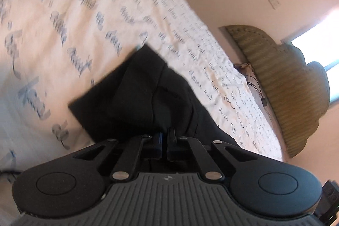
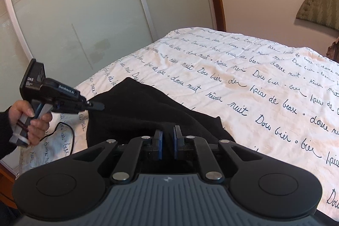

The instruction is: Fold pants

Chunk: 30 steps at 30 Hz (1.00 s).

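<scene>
Finding 1: my left hand-held gripper (image 1: 164, 137) is clamped on the black pants (image 1: 135, 96), its fingers pinching a raised fold. My right hand-held gripper (image 2: 167, 137) is likewise clamped on the pants (image 2: 148, 107), cloth filling the narrow gap between its pads.

Finding 2: the pants lie bunched on the bed (image 2: 264, 86) near its 7 o'clock corner in the right wrist view, partly lifted by both grips.

Recommendation: I judge a fold is being carried over. Both grips should travel together at matched height so the lifted edge stays straight, then lower onto the lower layer with edges aligned before either releases.

Clearance: the bedspread toward 1 and 2 o'clock is open. The bed edge lies at 9 o'clock, with the wardrobe doors (image 2: 89, 20) beyond; a cable (image 2: 70, 130) trails near that corner.
</scene>
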Available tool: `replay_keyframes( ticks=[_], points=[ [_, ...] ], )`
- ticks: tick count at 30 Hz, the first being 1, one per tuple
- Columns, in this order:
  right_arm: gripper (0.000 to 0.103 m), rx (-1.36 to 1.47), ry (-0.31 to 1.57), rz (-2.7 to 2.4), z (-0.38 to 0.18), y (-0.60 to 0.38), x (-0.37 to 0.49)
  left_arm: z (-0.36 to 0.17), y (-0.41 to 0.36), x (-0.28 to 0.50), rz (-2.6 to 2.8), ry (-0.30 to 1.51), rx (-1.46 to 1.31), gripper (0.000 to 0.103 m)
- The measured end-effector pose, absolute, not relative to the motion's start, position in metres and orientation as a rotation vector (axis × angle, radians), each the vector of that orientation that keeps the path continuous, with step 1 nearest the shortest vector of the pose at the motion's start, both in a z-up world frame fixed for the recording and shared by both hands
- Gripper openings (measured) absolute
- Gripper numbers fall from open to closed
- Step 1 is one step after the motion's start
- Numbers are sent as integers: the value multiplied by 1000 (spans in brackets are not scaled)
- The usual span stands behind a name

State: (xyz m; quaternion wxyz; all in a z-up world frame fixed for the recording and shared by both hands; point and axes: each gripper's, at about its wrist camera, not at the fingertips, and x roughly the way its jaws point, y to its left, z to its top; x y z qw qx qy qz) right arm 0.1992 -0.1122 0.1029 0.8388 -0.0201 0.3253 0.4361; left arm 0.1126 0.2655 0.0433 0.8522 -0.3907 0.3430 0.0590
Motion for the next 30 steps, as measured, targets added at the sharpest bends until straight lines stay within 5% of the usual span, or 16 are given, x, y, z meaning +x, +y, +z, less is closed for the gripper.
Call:
replay_keyframes(
  ticks=[13, 16, 18, 21, 23, 30],
  points=[
    [10, -82, 837, 1014, 34, -66, 129, 32, 269, 98, 154, 807, -521, 8],
    [11, -18, 841, 990, 32, -71, 129, 34, 268, 100, 146, 820, -495, 21],
    [18, 14, 854, 961, 29, -74, 131, 32, 270, 100, 146, 820, -504, 21],
    [41, 96, 854, 903, 23, -86, 125, 30, 268, 97, 148, 811, -500, 22],
    [75, 181, 842, 859, 21, -102, 118, 31, 265, 97, 150, 810, -483, 22],
    [75, 647, 699, 633, 36, -252, 86, 63, 242, 70, 115, 767, -320, 22]
  ],
)
